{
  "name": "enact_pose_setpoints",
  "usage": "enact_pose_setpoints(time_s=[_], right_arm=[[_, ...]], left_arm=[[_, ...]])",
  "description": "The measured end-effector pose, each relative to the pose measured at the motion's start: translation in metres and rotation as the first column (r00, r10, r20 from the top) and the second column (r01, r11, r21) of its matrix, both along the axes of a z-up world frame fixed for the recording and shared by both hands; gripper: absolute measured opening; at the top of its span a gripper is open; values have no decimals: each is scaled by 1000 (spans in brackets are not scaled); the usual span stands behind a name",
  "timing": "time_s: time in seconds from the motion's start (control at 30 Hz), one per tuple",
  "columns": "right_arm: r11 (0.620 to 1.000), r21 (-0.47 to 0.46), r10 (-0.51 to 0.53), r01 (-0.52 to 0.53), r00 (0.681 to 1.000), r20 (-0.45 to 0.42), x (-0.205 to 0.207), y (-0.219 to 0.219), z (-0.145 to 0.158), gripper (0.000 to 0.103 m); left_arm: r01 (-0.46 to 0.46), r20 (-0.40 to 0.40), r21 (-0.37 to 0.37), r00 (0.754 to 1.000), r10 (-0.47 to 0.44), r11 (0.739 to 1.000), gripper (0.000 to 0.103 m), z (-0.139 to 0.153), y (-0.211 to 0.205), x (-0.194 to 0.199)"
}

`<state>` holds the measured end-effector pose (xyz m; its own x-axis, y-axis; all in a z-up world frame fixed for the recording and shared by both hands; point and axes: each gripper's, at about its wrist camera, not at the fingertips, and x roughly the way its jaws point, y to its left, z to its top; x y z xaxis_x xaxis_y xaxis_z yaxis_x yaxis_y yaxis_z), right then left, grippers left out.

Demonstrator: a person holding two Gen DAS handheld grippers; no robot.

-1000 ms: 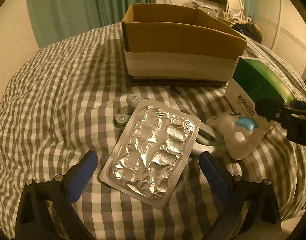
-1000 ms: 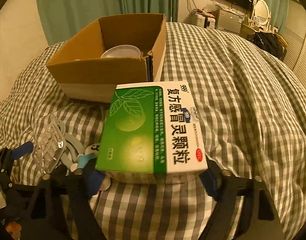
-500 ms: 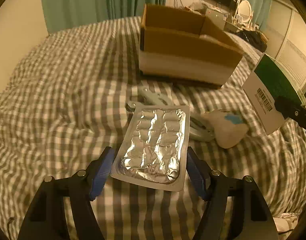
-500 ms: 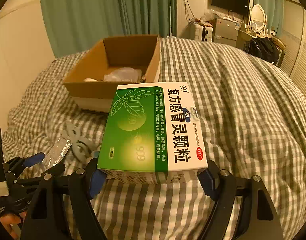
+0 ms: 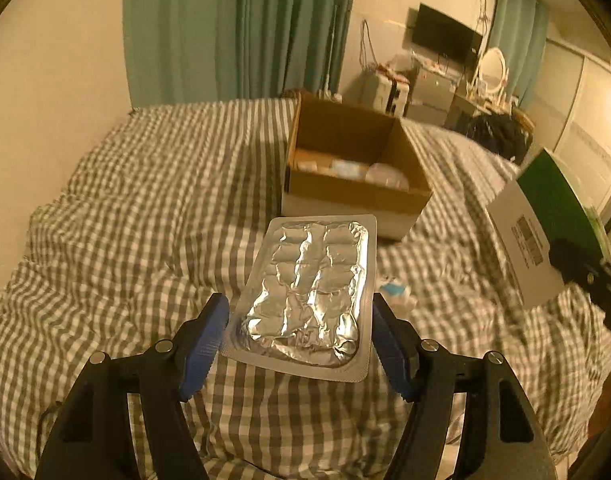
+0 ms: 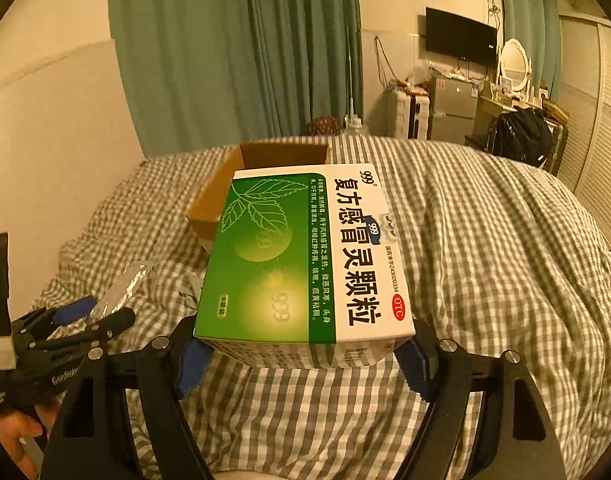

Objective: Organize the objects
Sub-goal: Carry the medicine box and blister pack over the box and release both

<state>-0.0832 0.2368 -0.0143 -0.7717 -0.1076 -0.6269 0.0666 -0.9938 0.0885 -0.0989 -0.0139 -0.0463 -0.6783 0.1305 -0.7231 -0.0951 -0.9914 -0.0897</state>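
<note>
item: cardboard box (image 5: 355, 178), open-topped, on a checked bedspread (image 5: 145, 216); landmark for all entries, and judged the collecting point, since several pale items already lie inside, too blurred to name. item: foil blister pack (image 5: 309, 296), carried in the air short of the box's near wall, foil face up, level; left gripper (image 5: 301, 334) pinches it by its two long edges, blue pads pressed on either side, a hold that probably keeps the thin sheet flat. item: green and white medicine carton (image 6: 305, 256), lifted above the bedspread on the near right of the box, printed face up; right gripper (image 6: 305, 360) clamps its near end from both sides, leaving the far end free to lead over the rim. pose: both grippers point forward toward the box, roughly level, left one lower and to the left of the carton. remainder: a small white and blue object (image 5: 393, 292) lies on the bedspread near the box, not yet collected.
</note>
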Motion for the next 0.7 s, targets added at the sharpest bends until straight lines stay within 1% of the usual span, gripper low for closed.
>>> enact_pose_setpoints(time_s=[0.17,0.3,0.43,0.5,0.57,0.7], right_arm=[[1000,1,20,-20,998,-53,13,2,26,77],[999,-5,38,-38,995,-91,11,5,46,77],[997,-36,63,-67,991,-118,-3,10,66,77],[996,-43,71,-77,988,-134,-15,11,76,77],[995,-53,76,-85,986,-146,-32,13,83,77],[993,-74,82,-93,986,-146,-71,15,87,77]], left_arm=[[-16,-64,12,998,17,1000,72,36,4,3],[-18,-110,10,994,19,1000,72,63,8,-6],[-14,-148,21,989,17,1000,72,87,11,-27],[-12,-170,12,985,13,1000,72,98,15,-40],[-6,-188,1,982,6,1000,72,105,20,-52],[11,-205,-18,979,-14,1000,72,109,29,-89]])
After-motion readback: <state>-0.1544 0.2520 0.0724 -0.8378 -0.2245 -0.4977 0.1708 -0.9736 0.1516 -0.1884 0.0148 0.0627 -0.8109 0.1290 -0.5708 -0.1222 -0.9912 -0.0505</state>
